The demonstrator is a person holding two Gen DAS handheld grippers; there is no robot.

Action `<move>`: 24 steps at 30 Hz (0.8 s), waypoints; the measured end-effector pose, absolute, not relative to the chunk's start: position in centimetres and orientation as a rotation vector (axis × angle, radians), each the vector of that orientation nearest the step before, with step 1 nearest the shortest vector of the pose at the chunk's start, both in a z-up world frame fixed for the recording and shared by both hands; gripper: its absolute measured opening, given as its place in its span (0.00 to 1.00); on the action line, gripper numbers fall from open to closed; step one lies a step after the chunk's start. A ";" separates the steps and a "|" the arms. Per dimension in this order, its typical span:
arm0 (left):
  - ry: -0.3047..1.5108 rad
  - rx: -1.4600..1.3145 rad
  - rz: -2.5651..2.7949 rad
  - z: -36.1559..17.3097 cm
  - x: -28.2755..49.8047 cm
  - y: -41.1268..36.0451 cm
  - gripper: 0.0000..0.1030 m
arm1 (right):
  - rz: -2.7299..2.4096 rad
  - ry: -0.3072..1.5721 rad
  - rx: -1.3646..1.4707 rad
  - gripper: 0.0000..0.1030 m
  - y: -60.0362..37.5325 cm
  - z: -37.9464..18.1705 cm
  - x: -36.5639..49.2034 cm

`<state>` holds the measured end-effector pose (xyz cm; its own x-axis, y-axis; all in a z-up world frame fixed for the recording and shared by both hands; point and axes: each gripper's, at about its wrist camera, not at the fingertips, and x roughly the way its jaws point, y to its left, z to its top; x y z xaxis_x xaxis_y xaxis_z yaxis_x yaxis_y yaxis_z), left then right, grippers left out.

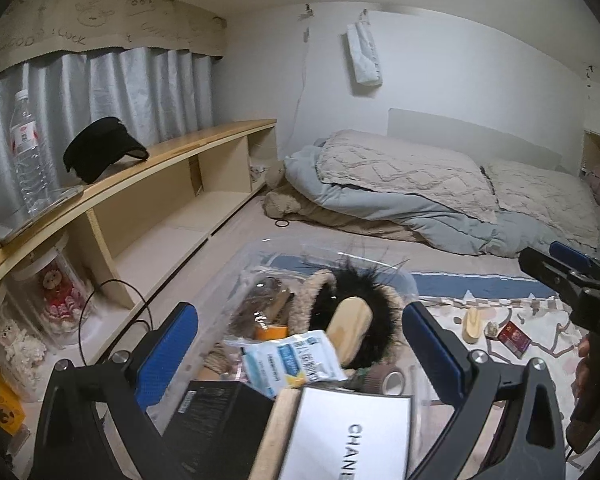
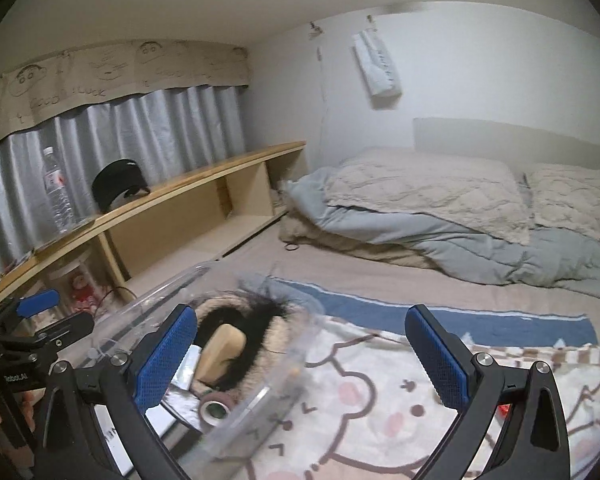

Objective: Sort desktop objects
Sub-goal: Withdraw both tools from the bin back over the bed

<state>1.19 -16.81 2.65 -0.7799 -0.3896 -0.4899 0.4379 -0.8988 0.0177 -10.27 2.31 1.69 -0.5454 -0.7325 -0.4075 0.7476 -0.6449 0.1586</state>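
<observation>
A clear plastic bin (image 1: 400, 280) sits on the bed, filled with sorted items: a furry black-and-tan piece (image 1: 364, 292), a wooden brush (image 1: 350, 330), a blue-white packet (image 1: 296, 362), a tape roll (image 1: 392, 380), a black box (image 1: 216, 412) and a white card (image 1: 352, 436). My left gripper (image 1: 300, 344) hangs open over the bin, empty. My right gripper (image 2: 308, 356) is open and empty above the bin's right rim (image 2: 296, 364). On the cartoon blanket (image 1: 540, 328) lie a small wooden block (image 1: 471, 326), a pebble-like item (image 1: 492, 329) and a red packet (image 1: 514, 338).
A wooden shelf (image 1: 160, 152) runs along the left, with a water bottle (image 1: 28, 148) and black visor cap (image 1: 100, 150) on top and jars with dolls below. A rolled duvet (image 1: 420, 192) lies at the bed's far end. A hair tie (image 1: 282, 223) lies near it.
</observation>
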 end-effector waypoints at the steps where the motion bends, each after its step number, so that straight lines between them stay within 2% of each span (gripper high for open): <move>1: 0.136 0.686 -2.615 2.7 1.0 -16.5 1.00 | -2.214 0.041 0.558 1.00 2.9 1.8 -10.4; 24: 0.147 0.675 -2.732 3.0 -2.8 -9.5 1.00 | -2.439 0.033 0.575 1.00 14.9 2.3 -13.6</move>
<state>-2.83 -9.46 3.02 -0.8365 -0.2836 -0.4689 0.3323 -0.9429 -0.0224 -13.61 14.93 2.27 -0.7099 -0.5722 -0.4107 0.5830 -0.8045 0.1131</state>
